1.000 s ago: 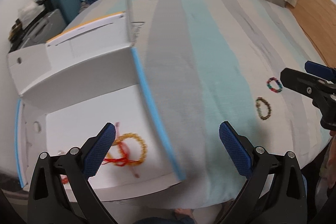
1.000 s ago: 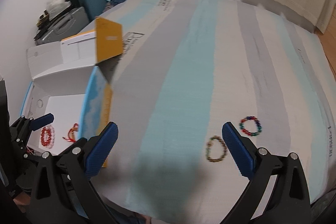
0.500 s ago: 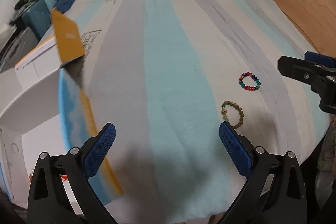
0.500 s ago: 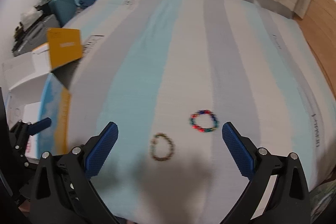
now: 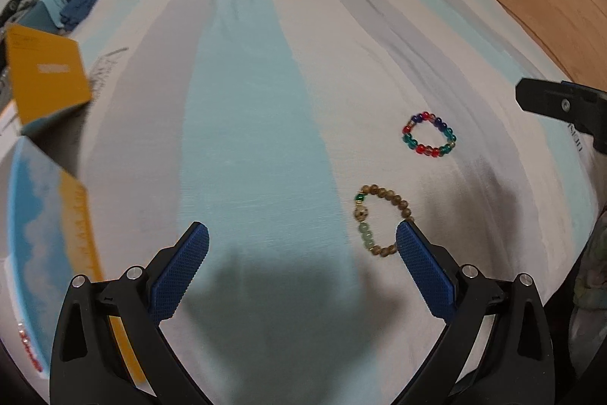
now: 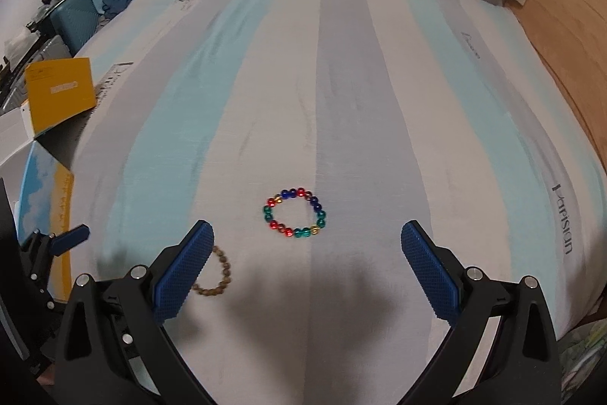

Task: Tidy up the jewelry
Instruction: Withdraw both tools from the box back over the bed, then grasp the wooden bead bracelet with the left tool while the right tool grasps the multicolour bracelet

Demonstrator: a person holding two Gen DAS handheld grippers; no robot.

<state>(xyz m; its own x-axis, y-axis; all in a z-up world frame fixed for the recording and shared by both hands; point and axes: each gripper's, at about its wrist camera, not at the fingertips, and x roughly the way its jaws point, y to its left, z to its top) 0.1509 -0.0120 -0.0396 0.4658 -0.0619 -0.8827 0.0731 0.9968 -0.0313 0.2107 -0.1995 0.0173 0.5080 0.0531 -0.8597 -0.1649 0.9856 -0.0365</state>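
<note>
red beads (image 5: 28,348) in open box (image 5: 49,215) at left edge (both grippers' jaws wide, empty)

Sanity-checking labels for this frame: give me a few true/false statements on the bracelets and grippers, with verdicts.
1. The multicolored bracelet lies on the bedspread ahead of the open right gripper. True.
2. The left gripper is shut on the brown bracelet. False: it is open, holding nothing.
3. The two bracelets overlap. False: they lie apart.
4. The box sits to the left of both bracelets. True.
5. The brown bracelet has some green beads. True.
</note>
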